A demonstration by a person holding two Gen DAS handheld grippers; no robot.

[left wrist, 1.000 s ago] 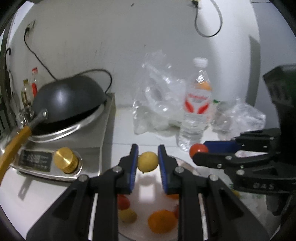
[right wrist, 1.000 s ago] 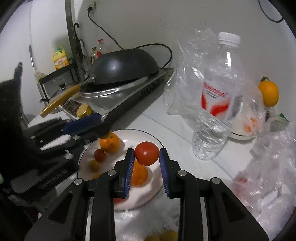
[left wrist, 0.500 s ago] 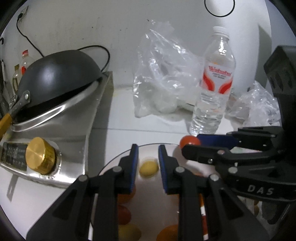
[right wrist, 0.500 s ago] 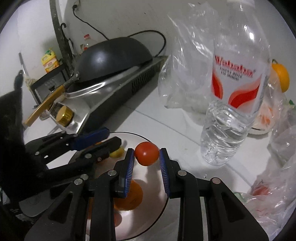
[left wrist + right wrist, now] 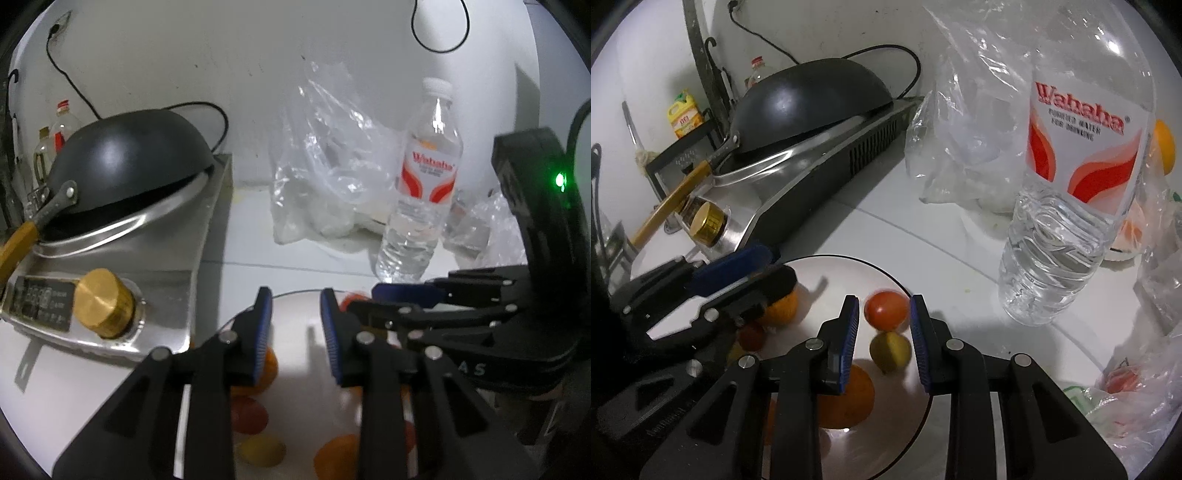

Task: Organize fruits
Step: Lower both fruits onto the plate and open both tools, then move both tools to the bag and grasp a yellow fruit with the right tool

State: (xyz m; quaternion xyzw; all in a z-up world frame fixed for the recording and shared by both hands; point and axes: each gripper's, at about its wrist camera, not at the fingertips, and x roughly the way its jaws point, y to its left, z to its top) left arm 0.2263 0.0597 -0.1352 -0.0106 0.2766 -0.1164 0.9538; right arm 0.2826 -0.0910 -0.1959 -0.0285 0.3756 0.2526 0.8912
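Note:
A white plate on the counter holds two oranges, a dark red fruit and a small yellow fruit. My right gripper is shut on a red tomato just above the plate's far side, directly over the yellow fruit. My left gripper hovers over the plate; its jaws are opening with nothing between them. In the left wrist view the right gripper reaches in from the right with the tomato half hidden. The left gripper shows at the plate's left edge.
A steel induction cooker with a black wok stands left of the plate. A water bottle stands right of it, with crumpled clear bags behind. Another orange sits beyond the bottle. More bagged fruit lies at the right.
The yellow fruit has left the left gripper and now lies on the plate. Both grippers came lower over the plate; the right one still carries the tomato.

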